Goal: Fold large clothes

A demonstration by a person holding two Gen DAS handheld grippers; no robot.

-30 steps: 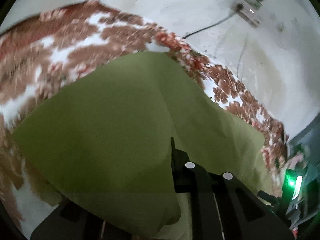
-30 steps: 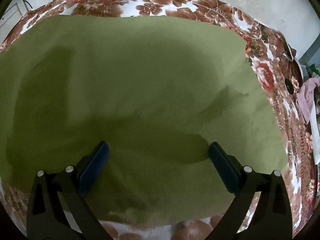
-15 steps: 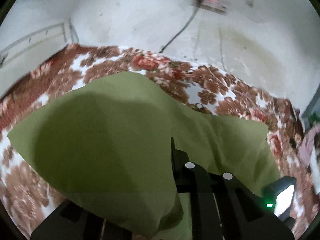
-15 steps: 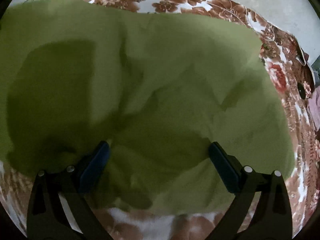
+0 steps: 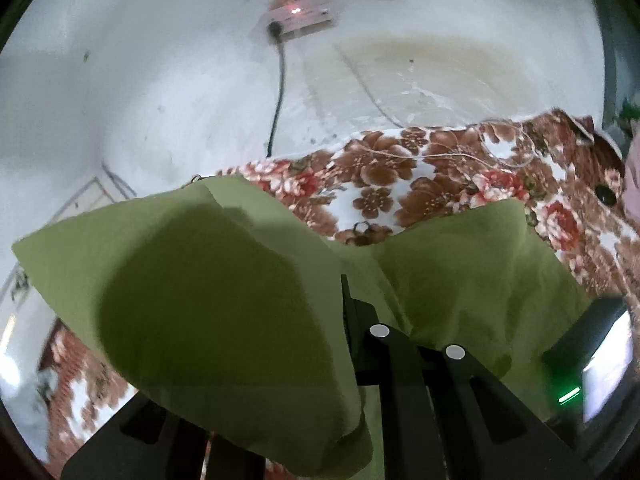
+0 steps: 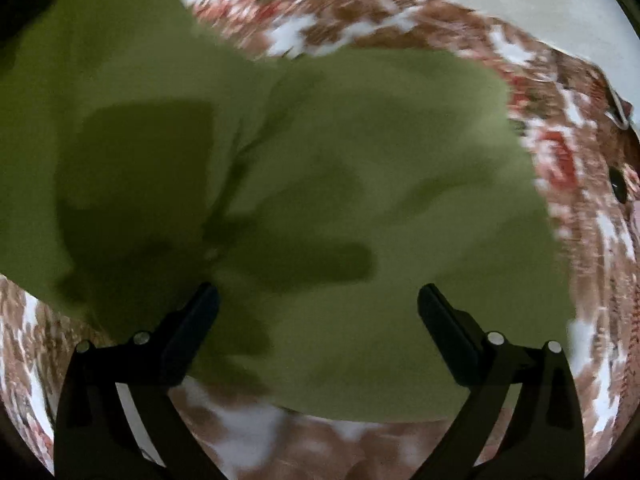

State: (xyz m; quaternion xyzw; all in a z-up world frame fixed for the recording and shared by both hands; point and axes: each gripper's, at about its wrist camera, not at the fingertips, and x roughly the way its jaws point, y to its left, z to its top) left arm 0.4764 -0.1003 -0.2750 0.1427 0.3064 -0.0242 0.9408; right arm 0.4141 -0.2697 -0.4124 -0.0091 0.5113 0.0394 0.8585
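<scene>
An olive green cloth (image 5: 224, 296) hangs from my left gripper (image 5: 348, 320), which is shut on its edge and holds it lifted; the fabric drapes over the left finger and hides it. The rest of the cloth (image 5: 472, 276) lies on the floral bedspread (image 5: 420, 168). In the right wrist view the same green cloth (image 6: 360, 168) fills most of the frame, raised on the left side and flat on the right. My right gripper (image 6: 318, 300) is open and empty just above the cloth's near edge.
The floral bedspread (image 6: 568, 152) covers the surface under the cloth. A white wall with a socket box (image 5: 296, 20) and a hanging cable (image 5: 278, 92) stands behind. My right gripper's body with a green light (image 5: 592, 360) shows at the left wrist view's right edge.
My left gripper has lifted the cloth's edge higher and swung toward the wall. The cloth's left side has risen and bunched in the right wrist view. The right gripper stays open.
</scene>
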